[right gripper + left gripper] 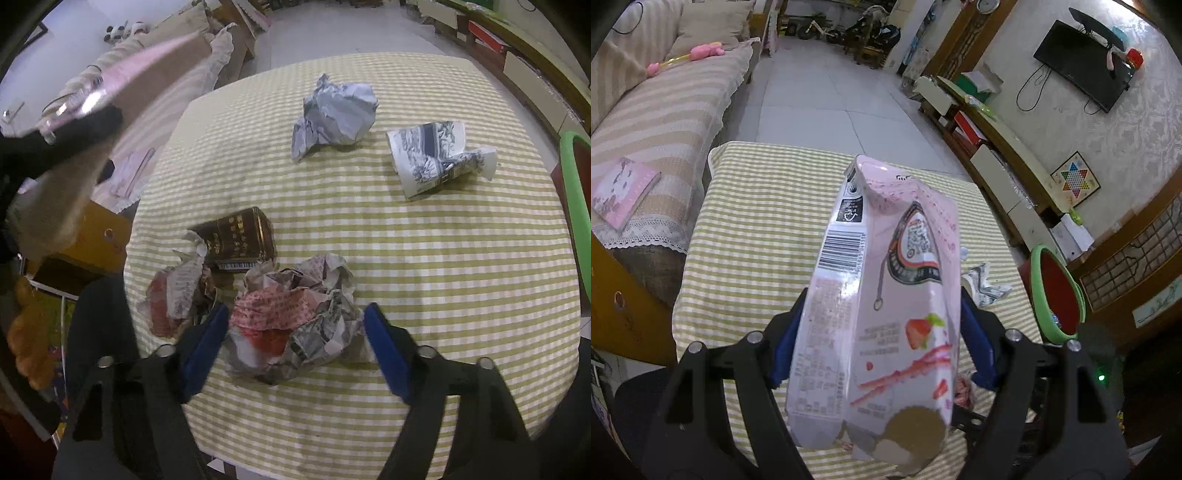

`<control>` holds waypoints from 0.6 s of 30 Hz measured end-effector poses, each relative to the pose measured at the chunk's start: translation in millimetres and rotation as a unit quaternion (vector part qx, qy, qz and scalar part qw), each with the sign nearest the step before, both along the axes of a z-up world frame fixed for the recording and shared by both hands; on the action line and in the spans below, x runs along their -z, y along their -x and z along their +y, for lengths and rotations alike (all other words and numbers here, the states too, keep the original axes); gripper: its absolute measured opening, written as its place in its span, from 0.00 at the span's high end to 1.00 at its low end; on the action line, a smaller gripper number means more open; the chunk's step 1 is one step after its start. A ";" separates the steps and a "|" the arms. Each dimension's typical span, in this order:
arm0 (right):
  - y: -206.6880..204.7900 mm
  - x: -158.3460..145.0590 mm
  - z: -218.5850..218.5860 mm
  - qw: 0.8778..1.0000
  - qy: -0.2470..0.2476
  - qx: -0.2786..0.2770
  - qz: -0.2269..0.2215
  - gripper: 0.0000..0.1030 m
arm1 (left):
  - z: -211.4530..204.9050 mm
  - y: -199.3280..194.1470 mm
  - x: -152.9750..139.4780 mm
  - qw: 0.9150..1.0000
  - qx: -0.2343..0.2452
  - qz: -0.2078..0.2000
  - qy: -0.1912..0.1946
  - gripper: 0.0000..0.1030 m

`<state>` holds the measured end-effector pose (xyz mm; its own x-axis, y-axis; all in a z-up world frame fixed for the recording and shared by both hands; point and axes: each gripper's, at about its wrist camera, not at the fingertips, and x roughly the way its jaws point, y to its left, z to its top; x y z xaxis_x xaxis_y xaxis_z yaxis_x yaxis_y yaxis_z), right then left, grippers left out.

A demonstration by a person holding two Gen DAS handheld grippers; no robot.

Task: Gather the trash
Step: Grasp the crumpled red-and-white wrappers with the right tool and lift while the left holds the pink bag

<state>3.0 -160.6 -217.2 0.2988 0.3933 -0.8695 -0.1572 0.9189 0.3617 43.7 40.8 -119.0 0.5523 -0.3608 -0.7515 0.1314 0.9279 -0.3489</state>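
Green-and-white checked cloth is covering the surface (424,266), and the trash is being carried on it or above it. A pink snack box (882,306) with strawberry pictures and a barcode is being gripped between the blue pads of the left hand-held gripper (879,336), and it is being held up off the cloth. A crumpled newspaper ball (295,321) printed in red and grey is being straddled by the right hand-held gripper (295,343), whose jaws are being held open with a pad on either side of the paper; contact cannot be told. Just beside that ball, to its left, a second crumpled paper (177,299) is lying against a dark brown box (240,240). Farther across the cloth, a white paper ball (332,118) and a crushed printed paper cup (436,158) are lying near each other. A green-rimmed red bin (1058,295) is standing beyond the right edge, and a striped sofa (661,110) is being seen on the left.
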 end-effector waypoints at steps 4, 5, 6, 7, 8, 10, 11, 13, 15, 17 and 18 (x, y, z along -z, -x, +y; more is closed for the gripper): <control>4.4 -1.2 -1.5 1.000 -0.006 -0.007 -0.008 0.55 | -16.2 3.9 0.6 1.000 0.006 -0.002 -0.003 0.30; 7.1 -3.4 -3.2 1.000 -0.005 -0.008 -0.014 0.57 | -18.0 5.1 0.6 1.000 0.008 -0.002 -0.005 0.30; 8.9 -6.5 -2.9 1.000 -0.003 -0.010 -0.021 0.57 | -19.4 5.5 0.3 1.000 0.008 -0.002 -0.006 0.30; 10.6 -11.1 -4.5 1.000 -0.001 -0.011 -0.028 0.57 | -21.8 7.2 0.0 1.000 0.007 -0.002 -0.005 0.30; 11.8 -15.6 -6.6 0.999 0.000 -0.010 -0.034 0.57 | -23.7 8.5 -1.1 1.000 0.007 -0.002 -0.003 0.30; 13.3 -24.9 -11.8 0.999 -0.003 -0.003 -0.043 0.57 | -25.9 7.7 -3.2 1.000 0.008 -0.002 -0.003 0.30; 13.7 -30.2 -15.0 0.999 -0.006 0.002 -0.047 0.57 | -27.8 8.0 -5.7 1.000 0.009 -0.002 -0.003 0.30; 13.7 -41.2 -21.5 0.998 -0.011 0.012 -0.054 0.57 | -30.2 8.1 -11.0 1.000 0.011 -0.006 -0.005 0.30; 14.6 -53.2 -31.3 0.998 -0.016 0.022 -0.064 0.57 | -33.1 9.5 -17.6 1.000 0.011 -0.012 -0.009 0.30; 15.3 -62.4 -35.0 0.997 -0.015 0.030 -0.075 0.57 | -37.0 9.0 -27.3 1.000 0.009 -0.019 -0.010 0.30; 15.9 -69.6 -41.2 0.996 -0.015 0.037 -0.082 0.57 | -39.5 8.6 -31.9 1.000 0.008 -0.022 -0.009 0.30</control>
<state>-12.9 -201.8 -147.5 0.4653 0.3898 -0.7947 -0.1493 0.9195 0.3637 35.1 1.3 -87.0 0.5798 -0.3557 -0.7331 0.1608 0.9319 -0.3250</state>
